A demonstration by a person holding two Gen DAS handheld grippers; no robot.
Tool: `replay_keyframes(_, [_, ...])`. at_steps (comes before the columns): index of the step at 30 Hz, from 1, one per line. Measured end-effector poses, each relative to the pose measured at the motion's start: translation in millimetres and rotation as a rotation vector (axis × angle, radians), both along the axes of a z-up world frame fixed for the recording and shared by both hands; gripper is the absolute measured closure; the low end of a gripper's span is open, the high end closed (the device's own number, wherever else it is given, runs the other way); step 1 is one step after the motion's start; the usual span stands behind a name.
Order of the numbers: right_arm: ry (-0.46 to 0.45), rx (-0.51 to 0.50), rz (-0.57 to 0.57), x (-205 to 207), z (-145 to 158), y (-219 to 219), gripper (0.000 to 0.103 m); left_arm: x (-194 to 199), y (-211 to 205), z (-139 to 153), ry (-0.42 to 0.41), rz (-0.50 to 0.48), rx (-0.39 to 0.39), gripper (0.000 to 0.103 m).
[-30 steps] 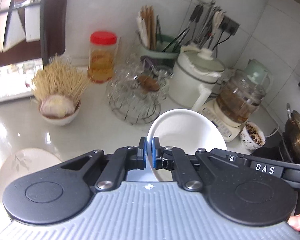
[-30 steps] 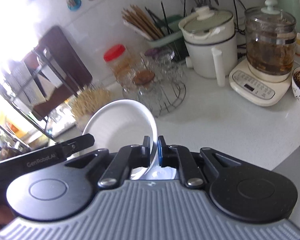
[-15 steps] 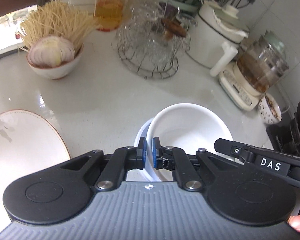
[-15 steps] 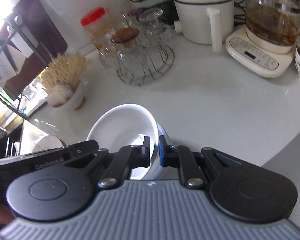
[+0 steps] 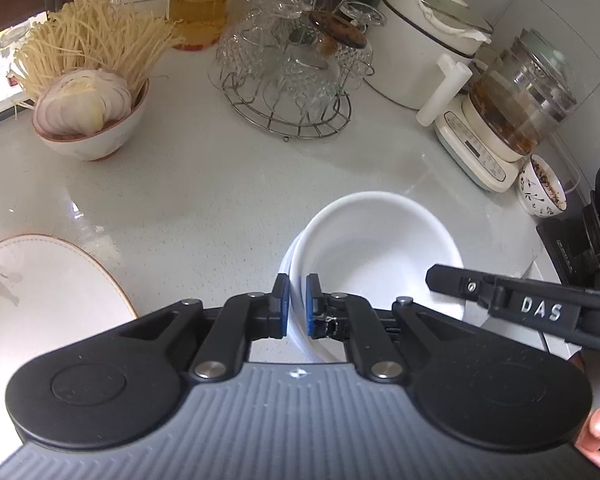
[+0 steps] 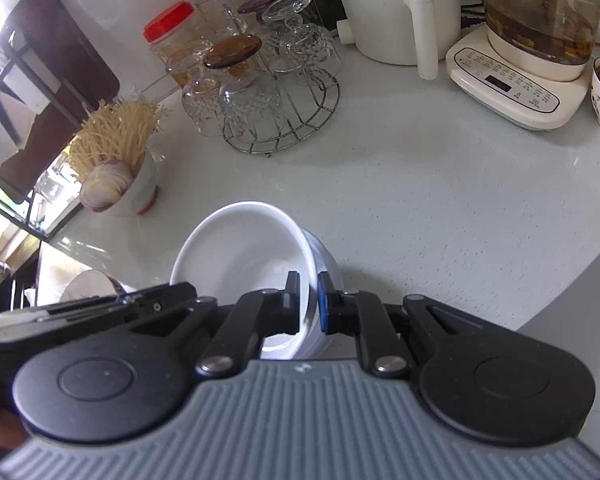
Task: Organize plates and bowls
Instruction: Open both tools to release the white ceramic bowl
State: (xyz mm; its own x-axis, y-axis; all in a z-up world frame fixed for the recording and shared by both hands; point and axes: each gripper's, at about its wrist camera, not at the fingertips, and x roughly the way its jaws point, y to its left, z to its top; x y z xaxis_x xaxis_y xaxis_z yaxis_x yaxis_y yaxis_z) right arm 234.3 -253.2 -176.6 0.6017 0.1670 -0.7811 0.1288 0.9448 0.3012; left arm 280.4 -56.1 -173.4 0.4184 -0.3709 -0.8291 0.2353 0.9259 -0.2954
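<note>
A white bowl (image 5: 376,248) is held low over the grey counter (image 5: 204,184) by both grippers. My left gripper (image 5: 297,306) is shut on its left rim. My right gripper (image 6: 309,304) is shut on its right rim; the bowl shows in the right wrist view (image 6: 244,248). The bowl seems nested in a second white bowl (image 6: 326,264) beneath it. A white plate with a leaf print and brown rim (image 5: 48,292) lies on the counter to the left. The right gripper's arm (image 5: 532,310) shows across the bowl in the left view.
A bowl of sliced onion and noodles (image 5: 88,120) stands at the back left. A wire rack of upturned glasses (image 5: 292,80), a white pot (image 5: 420,52), a glass kettle on its base (image 5: 512,112) and a small patterned bowl (image 5: 540,188) stand behind. A stove (image 5: 588,240) is at the right.
Both grippers have lowered the bowl from a tilted raised position down to the counter, onto the second bowl. The plate has come closer at the left.
</note>
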Motion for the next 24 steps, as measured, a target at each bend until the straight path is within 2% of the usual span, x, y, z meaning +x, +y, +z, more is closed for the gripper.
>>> replay_keyframes(2, [-0.016, 0.003, 0.0, 0.2, 2.6, -0.7, 0.09, 1.8, 1.2, -2.9, 0.021, -0.001, 0.008, 0.095])
replay_keyframes(3, [-0.022, 0.003, -0.003, 0.3, 3.8, -1.3, 0.087, 1.6, 2.4, -3.4, 0.02, 0.001, 0.011, 0.089])
replay_keyframes(4, [-0.029, 0.005, -0.01, 0.2, 4.6, -2.4, 0.076, 1.4, 3.9, -3.8, 0.02, 0.003, 0.01, 0.085])
replay_keyframes(5, [-0.039, 0.012, -0.016, -0.2, 5.4, -4.2, 0.057, 1.9, 5.3, -4.3, 0.024, 0.007, 0.008, 0.072])
replay_keyframes(6, [-0.052, 0.018, -0.024, -0.7, 5.9, -6.1, 0.048, 1.9, 6.9, -4.5, 0.025, 0.012, 0.007, 0.059])
replay_keyframes(7, [-0.066, 0.019, -0.034, -1.3, 6.2, -8.1, 0.039, 2.0, 7.7, -4.3, 0.019, 0.016, 0.008, 0.056])
replay_keyframes(9, [-0.073, 0.017, -0.051, -0.2, 4.3, -11.7, 0.037, 3.2, 8.1, -5.3, 0.018, 0.011, 0.011, 0.055])
replay_keyframes(14, [-0.016, 0.069, -0.084, 5.9, -14.6, -22.2, 0.037, 8.4, 6.5, -14.7, 0.048, 0.018, -0.019, 0.055])
replay_keyframes(20, [0.042, 0.144, -0.086, 5.6, -38.2, -22.1, 0.038, 9.4, 7.2, -24.2, 0.066, 0.066, -0.023, 0.056])
replay_keyframes(24, [0.061, 0.183, -0.079, 4.5, -48.2, -19.7, 0.038, 10.6, 7.1, -31.2, 0.095, 0.055, -0.043, 0.057])
